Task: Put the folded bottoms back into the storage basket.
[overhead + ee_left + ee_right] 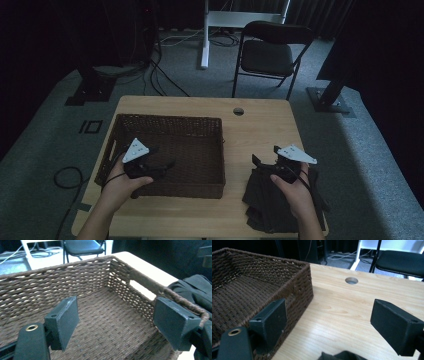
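Observation:
A brown wicker basket (165, 125) stands on the left half of the wooden table (260, 130), with nothing inside it. My left gripper (165, 162) hovers over the basket's near left part, jaws open and holding nothing; in the left gripper view its fingertips (65, 317) frame the woven floor (110, 322). A pile of black cloth (272, 200) lies at the table's near right. My right gripper (265, 160) is above the pile's far edge, open and holding nothing. The right gripper view shows the basket's wall (299, 285) and a bit of the cloth (342, 356).
A round cable hole (238, 111) sits near the table's far edge. A black chair (270, 52) and a white desk leg (204, 35) stand beyond the table. Cables lie on the grey floor (165, 85). Bare wood lies between basket and cloth.

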Demonstrator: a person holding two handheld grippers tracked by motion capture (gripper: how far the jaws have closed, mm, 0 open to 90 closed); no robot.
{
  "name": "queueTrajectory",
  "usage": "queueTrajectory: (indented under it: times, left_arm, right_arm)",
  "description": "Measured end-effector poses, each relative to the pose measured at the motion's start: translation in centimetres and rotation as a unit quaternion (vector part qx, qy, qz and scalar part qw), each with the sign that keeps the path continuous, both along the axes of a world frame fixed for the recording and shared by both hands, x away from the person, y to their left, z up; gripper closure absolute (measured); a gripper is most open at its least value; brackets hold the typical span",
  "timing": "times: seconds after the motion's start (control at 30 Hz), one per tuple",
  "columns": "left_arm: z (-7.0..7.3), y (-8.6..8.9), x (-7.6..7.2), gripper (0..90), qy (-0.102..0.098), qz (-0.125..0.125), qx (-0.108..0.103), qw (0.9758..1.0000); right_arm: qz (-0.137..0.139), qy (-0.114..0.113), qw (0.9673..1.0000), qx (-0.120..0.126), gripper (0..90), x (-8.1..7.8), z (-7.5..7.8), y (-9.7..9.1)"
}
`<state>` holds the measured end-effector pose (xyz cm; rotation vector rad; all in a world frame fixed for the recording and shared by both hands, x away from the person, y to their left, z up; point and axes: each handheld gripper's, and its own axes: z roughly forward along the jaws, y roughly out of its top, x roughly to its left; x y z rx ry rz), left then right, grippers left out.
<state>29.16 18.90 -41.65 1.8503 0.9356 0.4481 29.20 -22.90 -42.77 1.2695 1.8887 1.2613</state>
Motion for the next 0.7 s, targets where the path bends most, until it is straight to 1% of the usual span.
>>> queueTrajectory:
  times: [0.03,0.1,0.13,0.2,0.23,0.27,0.3,0.33,0.37,0.4,0.43,0.5,0.53,0.6,0.63,0.67,0.7]
  left_arm:
    - [0.1,-0.6,-0.1,21.4,-0.002,-0.006,-0.001,1.0000]
    - [0.1,-0.6,-0.1,21.4,-0.002,-0.006,-0.001,1.0000]
    - [0.2,-1.1,-0.1,21.4,-0.003,-0.013,-0.003,0.9999]
    - [0.3,-1.9,-0.2,21.4,-0.005,-0.024,-0.006,0.9997]
    - [0.3,-1.9,-0.2,21.4,-0.005,-0.024,-0.006,0.9997]
    - [0.4,-2.2,-0.3,21.4,-0.006,-0.028,-0.006,0.9996]
    - [0.4,-2.5,-0.3,21.4,-0.008,-0.031,-0.008,0.9994]
    - [0.5,-3.2,-0.5,21.4,-0.009,-0.042,-0.014,0.9990]
    - [0.5,-3.2,-0.5,21.4,-0.009,-0.042,-0.014,0.9990]
    - [0.4,-3.9,-0.7,21.4,-0.008,-0.052,-0.017,0.9985]
    - [0.4,-3.9,-0.7,21.4,-0.008,-0.052,-0.017,0.9985]
    - [0.3,-4.7,-0.8,21.4,-0.006,-0.061,-0.021,0.9979]
    - [0.3,-5.0,-0.8,21.4,-0.006,-0.064,-0.021,0.9977]
    - [0.1,-6.0,-0.7,21.4,-0.005,-0.072,-0.023,0.9971]
    - [0.1,-6.0,-0.7,21.4,-0.005,-0.072,-0.023,0.9971]
    - [0.1,-6.6,-0.8,21.4,-0.006,-0.078,-0.023,0.9967]
    - [0.1,-6.6,-0.8,21.4,-0.006,-0.078,-0.023,0.9967]
  right_arm:
    - [-0.007,0.001,0.9999,0.009,12.9,-0.2,-0.2,-0.4]
    - [-0.010,0.001,0.9999,0.009,12.9,-0.3,-0.2,-0.7]
    - [-0.015,-0.004,0.9999,-0.005,12.9,-0.5,-0.3,-1.1]
    - [-0.016,-0.003,0.9998,-0.011,12.9,-0.7,-0.4,-1.7]
    - [-0.016,-0.003,0.9998,-0.011,12.9,-0.7,-0.4,-1.7]
    - [-0.020,-0.002,0.9997,-0.015,12.9,-0.9,-0.4,-2.2]
    - [-0.022,-0.002,0.9996,-0.016,12.9,-1.0,-0.5,-2.5]
    - [-0.024,-0.003,0.9996,-0.018,12.9,-1.1,-0.5,-2.8]
    - [-0.026,-0.003,0.9995,-0.019,12.9,-1.3,-0.5,-3.1]
    - [-0.029,-0.003,0.9994,-0.017,12.9,-1.4,-0.5,-3.4]
    - [-0.029,-0.003,0.9994,-0.017,12.9,-1.4,-0.5,-3.4]
    - [-0.040,-0.004,0.9990,-0.018,12.9,-1.6,-0.7,-4.3]
    - [-0.040,-0.004,0.9990,-0.018,12.9,-1.6,-0.7,-4.3]
    - [-0.048,-0.002,0.9987,-0.016,12.9,-1.9,-0.8,-5.1]
    - [-0.048,-0.002,0.9987,-0.016,12.9,-1.9,-0.8,-5.1]
    - [-0.052,0.000,0.9985,-0.017,12.8,-2.0,-0.9,-5.6]
    - [-0.056,0.000,0.9983,-0.019,12.8,-2.0,-1.0,-5.9]
